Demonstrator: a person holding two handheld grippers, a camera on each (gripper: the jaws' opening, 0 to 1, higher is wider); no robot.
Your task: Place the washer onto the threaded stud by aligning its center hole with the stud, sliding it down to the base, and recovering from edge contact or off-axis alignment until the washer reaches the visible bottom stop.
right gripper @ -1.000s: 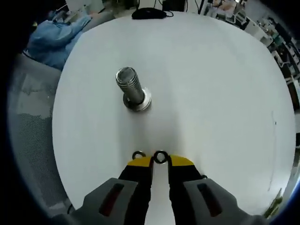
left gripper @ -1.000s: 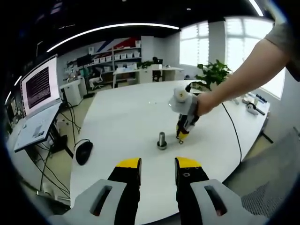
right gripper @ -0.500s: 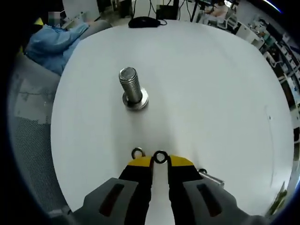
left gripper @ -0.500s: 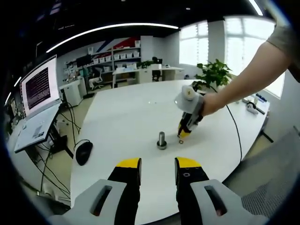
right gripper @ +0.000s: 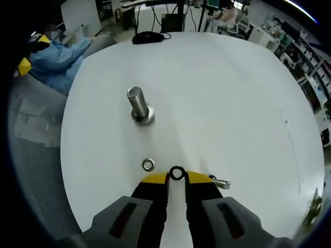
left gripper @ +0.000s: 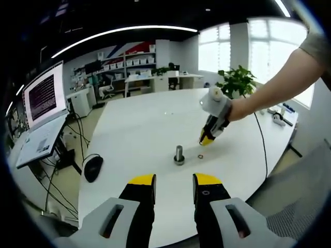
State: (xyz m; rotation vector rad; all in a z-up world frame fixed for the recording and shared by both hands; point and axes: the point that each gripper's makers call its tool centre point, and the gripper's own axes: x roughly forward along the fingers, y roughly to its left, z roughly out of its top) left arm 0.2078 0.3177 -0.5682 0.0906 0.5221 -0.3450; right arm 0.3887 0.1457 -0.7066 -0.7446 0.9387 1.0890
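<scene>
The threaded steel stud (right gripper: 139, 105) stands upright on the white table (right gripper: 232, 93), ahead and to the left of my right gripper (right gripper: 177, 176). That gripper is shut on a small steel washer (right gripper: 177, 173), held on edge between the yellow fingertips, above the table. A second washer (right gripper: 148, 165) lies flat on the table just left of the tips. In the left gripper view the stud (left gripper: 179, 154) stands mid-table, with the loose washer (left gripper: 200, 155) to its right and the right gripper (left gripper: 207, 139) raised beyond it. My left gripper (left gripper: 174, 182) is open, well short of the stud.
A small bolt (right gripper: 222, 183) lies by the right gripper's right jaw. A black mouse (left gripper: 92, 167) sits near the table's left edge, and a laptop (left gripper: 44, 121) stands beyond it. A grey chair (left gripper: 297, 206) is at the right. A person's arm (left gripper: 269, 90) reaches in.
My right gripper has risen and drawn back from the stud with the washer still in it. The loose washer and small bolt have come into clear sight on the table. The left gripper stayed put.
</scene>
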